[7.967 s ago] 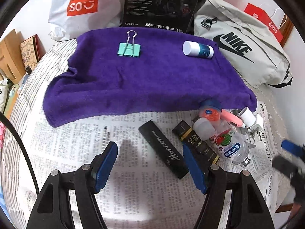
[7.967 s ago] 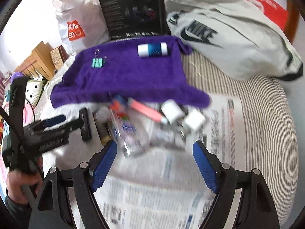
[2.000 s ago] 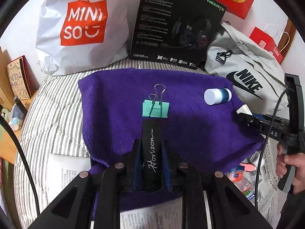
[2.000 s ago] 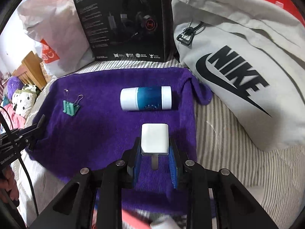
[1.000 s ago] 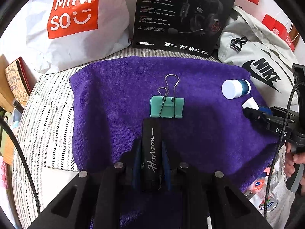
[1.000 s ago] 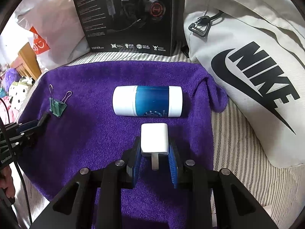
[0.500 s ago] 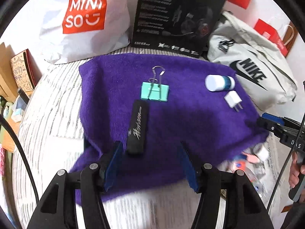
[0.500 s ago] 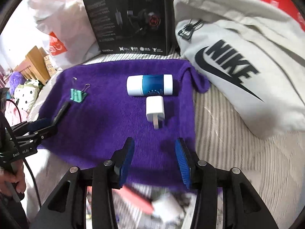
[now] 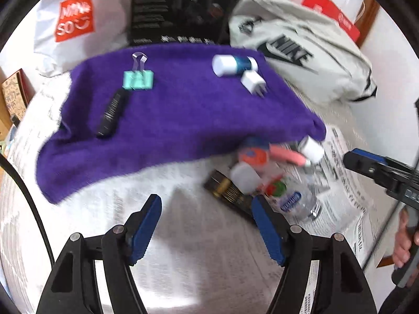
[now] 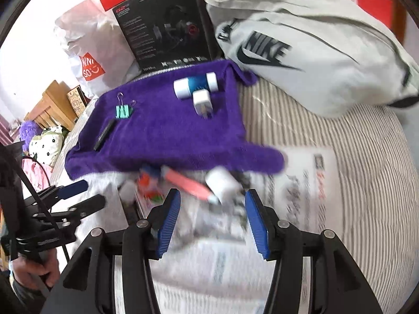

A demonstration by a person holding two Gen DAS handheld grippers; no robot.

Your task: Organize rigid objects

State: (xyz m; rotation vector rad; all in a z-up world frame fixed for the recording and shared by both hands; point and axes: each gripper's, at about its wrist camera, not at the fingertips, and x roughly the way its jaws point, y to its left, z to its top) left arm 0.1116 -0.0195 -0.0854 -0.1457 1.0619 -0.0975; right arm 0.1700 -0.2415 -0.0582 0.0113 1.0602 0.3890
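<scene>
A purple towel [image 9: 183, 120] [image 10: 167, 136] carries a teal binder clip [image 9: 138, 79] [image 10: 122, 111], a black Horizon bar [image 9: 111, 112] [image 10: 104, 134], a white and blue bottle [image 9: 233, 64] [image 10: 196, 84] and a white charger plug [image 9: 252, 82] [image 10: 202, 102]. A loose pile lies on newspaper in front of the towel: a pink stick [image 9: 289, 155] [image 10: 187, 181], a white block [image 9: 311, 149] [image 10: 221, 183], a clear plastic bottle [image 9: 293, 198] and a dark box [image 9: 226, 192]. My left gripper [image 9: 207, 225] is open and empty, back from the pile. My right gripper [image 10: 211, 222] is open and empty, just before the white block.
A grey Nike bag [image 9: 301, 52] [image 10: 314, 52], a black headset box [image 9: 178, 7] [image 10: 167, 26] and a white Miniso bag [image 9: 76, 21] stand behind the towel. Newspaper [image 9: 183, 261] covers the striped bed [image 10: 366, 183]. The frames are motion-blurred.
Both grippers have let go of the Horizon bar and the charger plug on the towel, opened, and pulled back toward the pile on the newspaper.
</scene>
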